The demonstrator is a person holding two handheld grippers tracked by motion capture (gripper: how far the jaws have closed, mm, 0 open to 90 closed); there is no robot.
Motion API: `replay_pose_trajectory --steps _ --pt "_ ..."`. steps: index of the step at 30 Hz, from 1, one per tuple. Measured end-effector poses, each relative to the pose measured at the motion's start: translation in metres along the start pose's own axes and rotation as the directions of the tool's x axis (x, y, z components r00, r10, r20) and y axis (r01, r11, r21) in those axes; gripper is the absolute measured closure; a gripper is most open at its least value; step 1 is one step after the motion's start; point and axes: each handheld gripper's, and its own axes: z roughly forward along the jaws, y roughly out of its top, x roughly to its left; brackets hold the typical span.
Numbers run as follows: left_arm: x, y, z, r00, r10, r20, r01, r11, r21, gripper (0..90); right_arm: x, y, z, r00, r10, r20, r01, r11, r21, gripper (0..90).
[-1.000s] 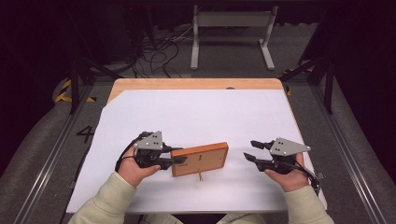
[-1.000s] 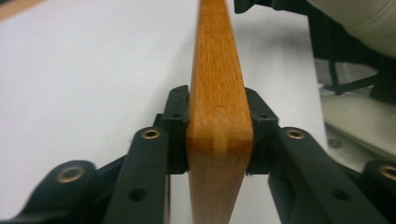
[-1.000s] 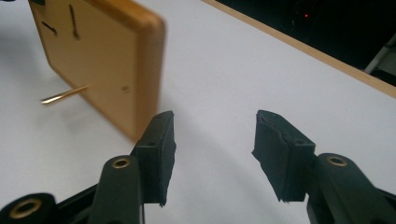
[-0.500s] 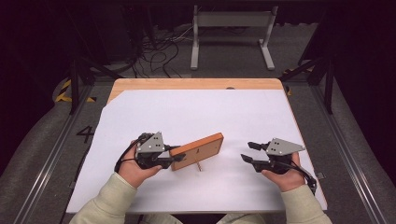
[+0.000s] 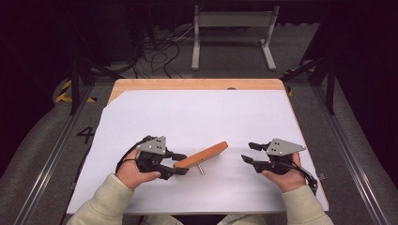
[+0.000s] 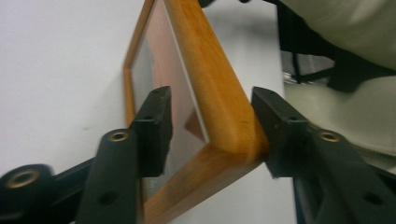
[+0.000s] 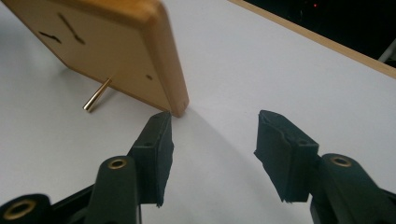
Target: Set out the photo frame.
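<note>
Between the left gripper's (image 6: 210, 135) jaws, a tilted, wood-framed picture frame (image 5: 202, 154).

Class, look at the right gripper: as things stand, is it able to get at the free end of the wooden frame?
Probably yes. The right gripper is open and points at the wooden frame, whose near corner sits just ahead of its jaws in the right gripper view. Bare white table lies between them; the left gripper grips the other end.
</note>
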Motion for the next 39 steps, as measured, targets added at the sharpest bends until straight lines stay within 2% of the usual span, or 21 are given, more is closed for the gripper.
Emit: replay_pose_trajectory --steps 1,2,4,7,13,17,19,21,23,24,25,26,29,34,36,37,38,39 --pt "-0.001 0.000 0.002 1.0000 0.006 0.005 -0.006 0.9999 0.013 46.2 0.000 0.000 0.000 1.0000 -0.001 0.000 0.001 1.000 0.001 46.6" --pt "-0.002 0.000 0.004 0.9998 0.018 -0.010 -0.018 0.9996 0.021 45.7 0.000 0.000 0.000 1.0000 0.000 -0.002 0.000 1.000 0.001 46.5" --pt "-0.001 0.000 0.003 1.0000 0.008 -0.004 -0.008 0.9998 0.021 45.3 0.001 0.001 0.001 1.0000 0.002 -0.003 -0.002 1.000 0.000 46.2" --pt "0.000 -0.001 0.000 1.0000 0.007 -0.005 -0.007 1.0000 -0.004 44.1 0.001 0.001 0.001 1.0000 -0.002 -0.004 0.002 1.000 0.000 46.0" --pt "-0.005 0.001 -0.009 0.9984 0.032 -0.047 -0.035 0.9978 -0.056 43.0 0.001 0.001 0.002 1.0000 0.000 -0.009 0.000 1.000 0.005 46.5" --pt "-0.006 0.000 -0.022 0.9979 0.018 -0.062 -0.025 0.9945 -0.102 42.9 0.001 0.001 0.002 0.9999 -0.004 -0.011 0.004 1.000 0.008 48.4" --pt "-0.005 -0.002 -0.032 0.9968 0.001 -0.079 -0.012 0.9900 -0.140 42.9 0.001 0.000 0.002 0.9999 -0.008 -0.014 0.008 1.000 0.013 50.3" --pt "-0.004 -0.002 -0.035 0.9959 -0.006 -0.090 -0.007 0.9888 -0.149 43.4 0.001 0.000 0.002 0.9998 -0.010 -0.014 0.011 1.000 0.015 51.2" --pt "-0.003 -0.005 -0.042 0.9892 -0.021 -0.145 -0.002 0.9876 -0.157 44.4 0.001 0.000 0.002 0.9997 -0.012 -0.021 0.013 1.000 0.024 55.4" --pt "-0.003 -0.007 -0.045 0.9874 -0.025 -0.156 -0.001 0.9869 -0.161 46.3 0.001 0.000 0.002 0.9996 -0.012 -0.026 0.013 0.999 0.033 62.0" --pt "-0.003 -0.009 -0.048 0.9860 -0.031 -0.164 0.003 0.9856 -0.169 46.3 0.001 0.000 0.002 0.9996 -0.012 -0.026 0.013 0.999 0.033 62.0" --pt "-0.002 -0.011 -0.050 0.9840 -0.038 -0.174 0.007 0.9846 -0.175 47.2 0.001 0.001 0.001 0.9995 -0.011 -0.030 0.012 0.999 0.038 66.0" --pt "0.002 -0.018 -0.058 0.9705 -0.068 -0.231 0.026 0.9827 -0.184 53.3 0.002 0.000 0.002 0.9987 -0.014 -0.050 0.017 0.998 0.062 78.7" --pt "0.009 -0.026 -0.056 0.9477 -0.101 -0.303 0.062 0.9889 -0.135 66.0 0.004 0.001 0.004 0.9971 -0.023 -0.072 0.029 0.996 0.088 87.8" --pt "0.010 -0.028 -0.053 0.9415 -0.106 -0.320 0.073 0.9908 -0.114 71.7 0.005 0.002 0.005 0.9959 -0.028 -0.087 0.036 0.995 0.096 90.0" --pt "0.010 -0.028 -0.053 0.9415 -0.106 -0.320 0.073 0.9908 -0.114 74.3 0.005 0.002 0.005 0.9959 -0.028 -0.087 0.036 0.995 0.096 90.0" --pt "0.012 -0.029 -0.051 0.9351 -0.109 -0.337 0.082 0.9923 -0.093 74.3 0.006 0.002 0.006 0.9952 -0.030 -0.093 0.039 0.994 0.100 90.0" --pt "0.013 -0.030 -0.048 0.9318 -0.115 -0.344 0.091 0.9923 -0.085 78.2 0.008 0.003 0.007 0.9946 -0.032 -0.099 0.042 0.993 0.107 90.0"
